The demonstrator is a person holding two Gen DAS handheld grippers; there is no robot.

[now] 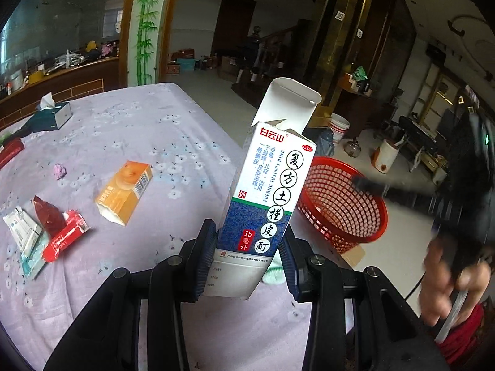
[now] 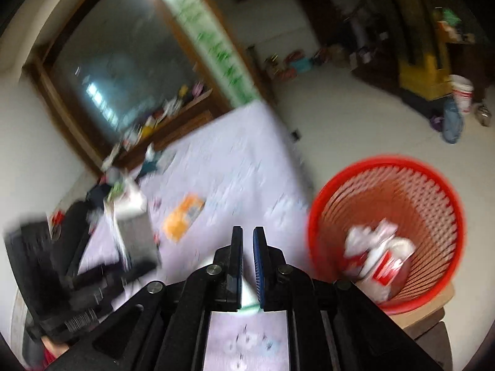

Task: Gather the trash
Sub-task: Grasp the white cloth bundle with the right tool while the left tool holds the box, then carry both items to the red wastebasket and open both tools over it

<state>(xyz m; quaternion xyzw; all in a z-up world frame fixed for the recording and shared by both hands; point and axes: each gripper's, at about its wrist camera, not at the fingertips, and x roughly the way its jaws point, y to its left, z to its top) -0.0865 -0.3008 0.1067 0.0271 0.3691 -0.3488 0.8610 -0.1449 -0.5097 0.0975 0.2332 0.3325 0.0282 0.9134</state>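
Cardboard medicine box, blue and white with its top flap open, stands upright between the ribbed pads of the left hand-held gripper, which clamps its lower part above the lilac flowered cloth of the worktop. Red mesh basket sits just beyond the worktop's edge, to the box's right; it already contains crumpled packaging. Right hand-held gripper has its jaws drawn narrow, with a small white-and-green scrap between them; whether it is truly pinched cannot be told through the blur. Orange box, red wrappers and a pink wad remain on the cloth. Likely hazards: the tall box, held low, may pivot or slip during carriage; released early, it would fall short of the basket; both grippers converging there could collide.
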